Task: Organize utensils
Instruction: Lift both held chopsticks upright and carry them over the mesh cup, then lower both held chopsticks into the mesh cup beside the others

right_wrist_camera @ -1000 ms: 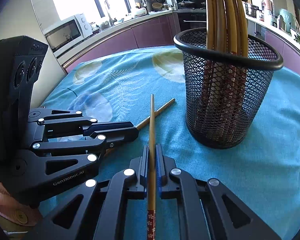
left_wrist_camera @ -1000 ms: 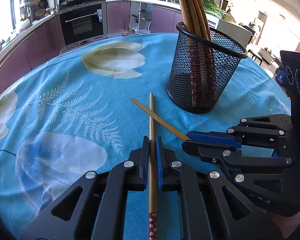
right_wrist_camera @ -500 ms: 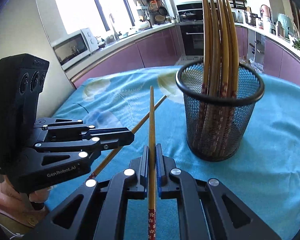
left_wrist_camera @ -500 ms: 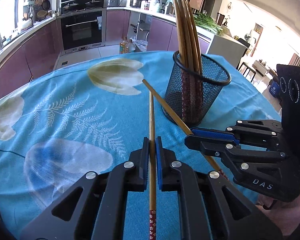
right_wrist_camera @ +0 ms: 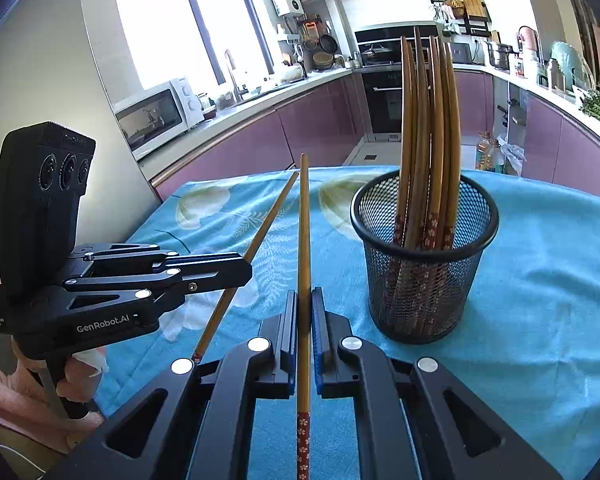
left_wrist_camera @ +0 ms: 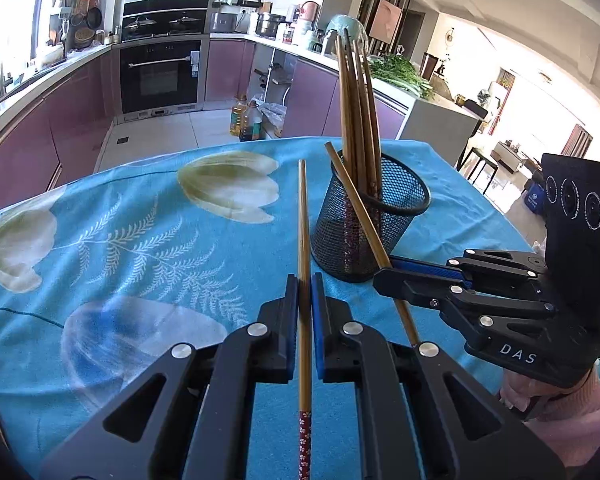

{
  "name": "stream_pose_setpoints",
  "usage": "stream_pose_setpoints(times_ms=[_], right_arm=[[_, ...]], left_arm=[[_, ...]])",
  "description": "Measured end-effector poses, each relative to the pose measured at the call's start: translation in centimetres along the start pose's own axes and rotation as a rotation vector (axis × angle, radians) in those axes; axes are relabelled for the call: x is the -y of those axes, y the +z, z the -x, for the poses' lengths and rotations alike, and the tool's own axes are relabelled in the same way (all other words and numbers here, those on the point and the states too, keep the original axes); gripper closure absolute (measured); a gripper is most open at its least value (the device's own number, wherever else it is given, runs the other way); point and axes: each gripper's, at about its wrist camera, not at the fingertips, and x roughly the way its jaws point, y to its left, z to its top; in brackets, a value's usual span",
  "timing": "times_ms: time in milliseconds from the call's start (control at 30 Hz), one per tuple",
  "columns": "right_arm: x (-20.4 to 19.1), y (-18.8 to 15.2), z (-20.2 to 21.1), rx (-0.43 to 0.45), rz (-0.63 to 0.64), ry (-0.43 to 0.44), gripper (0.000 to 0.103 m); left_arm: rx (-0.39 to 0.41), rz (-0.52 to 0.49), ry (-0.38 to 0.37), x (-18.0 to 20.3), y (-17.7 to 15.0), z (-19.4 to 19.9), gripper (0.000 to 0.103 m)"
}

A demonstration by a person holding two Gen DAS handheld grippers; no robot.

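In the left wrist view my left gripper (left_wrist_camera: 305, 282) is shut on a wooden chopstick (left_wrist_camera: 303, 216) with a red flowered end. It is held off the blue tablecloth and points toward the far edge. To its right, my right gripper (left_wrist_camera: 382, 278) grips a second chopstick (left_wrist_camera: 358, 208) that slants in front of the black mesh cup (left_wrist_camera: 404, 208). In the right wrist view the right gripper (right_wrist_camera: 305, 300) is shut on its chopstick (right_wrist_camera: 303, 232). The left gripper (right_wrist_camera: 246, 271) holds the other chopstick (right_wrist_camera: 266, 220) at the left. The mesh cup (right_wrist_camera: 420, 292) stands right of both, with several chopsticks (right_wrist_camera: 428, 128) upright in it.
The table (left_wrist_camera: 140, 240) is covered by a blue cloth with white flowers and ferns. Beyond its far edge lie the kitchen floor, purple cabinets and an oven (left_wrist_camera: 160, 76). Oil bottles (left_wrist_camera: 246, 120) stand on the floor. A hand in a pink sleeve (left_wrist_camera: 560, 408) holds the right gripper.
Both grippers have risen and tipped up, lifting their chopsticks off the cloth. The two chopsticks no longer cross on the table. The mesh cup now sits lower and farther off in both views.
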Motion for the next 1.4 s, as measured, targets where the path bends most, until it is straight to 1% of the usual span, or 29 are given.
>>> stream_pose_setpoints(times_ms=[400, 700, 1400], right_arm=[[0.4, 0.0, 1.4, 0.038, 0.009, -0.001, 0.097], [0.4, 0.0, 1.8, 0.048, 0.009, 0.0, 0.097], [0.3, 0.6, 3.2, 0.086, 0.015, -0.006, 0.097]], left_arm=[[0.034, -0.001, -0.031, 0.3, 0.2, 1.4, 0.096], [0.051, -0.004, -0.049, 0.8, 0.3, 2.2, 0.096], [0.083, -0.019, -0.058, 1.4, 1.0, 3.3, 0.096]])
